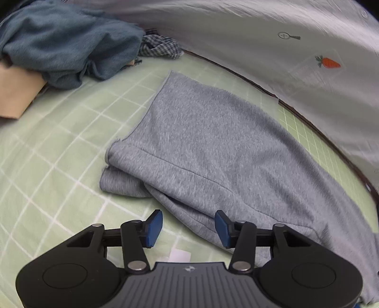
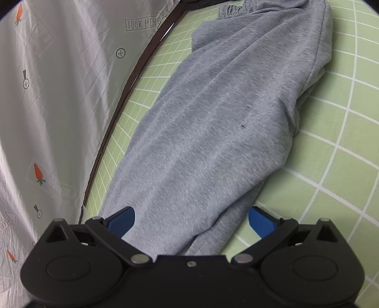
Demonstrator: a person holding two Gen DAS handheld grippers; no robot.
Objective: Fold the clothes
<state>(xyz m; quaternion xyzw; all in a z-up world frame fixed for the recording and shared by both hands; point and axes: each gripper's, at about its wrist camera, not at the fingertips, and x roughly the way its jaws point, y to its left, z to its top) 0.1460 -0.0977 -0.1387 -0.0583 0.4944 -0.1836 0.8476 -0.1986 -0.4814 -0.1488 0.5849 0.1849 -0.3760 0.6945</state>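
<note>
Grey sweatpants (image 1: 201,147) lie folded lengthwise on a green gridded mat (image 1: 59,165). My left gripper (image 1: 188,228) hovers at their near edge with its blue pads apart. Its right pad (image 1: 222,227) is over the grey cloth, its left pad over bare mat, and nothing is pinched. In the right wrist view the same sweatpants (image 2: 213,132) run away from me toward a gathered waistband (image 2: 231,9) at the top. My right gripper (image 2: 193,221) stands open and wide, the cloth lying between its fingers with a strip of mat showing beside the right pad (image 2: 259,221).
A teal garment (image 1: 64,42) is heaped at the far left over a tan cardboard piece (image 1: 16,94), with a checked cloth (image 1: 158,46) beside it. A grey sheet printed with carrots (image 1: 296,47) borders the mat (image 2: 343,165); the same sheet (image 2: 47,106) fills the left of the right wrist view.
</note>
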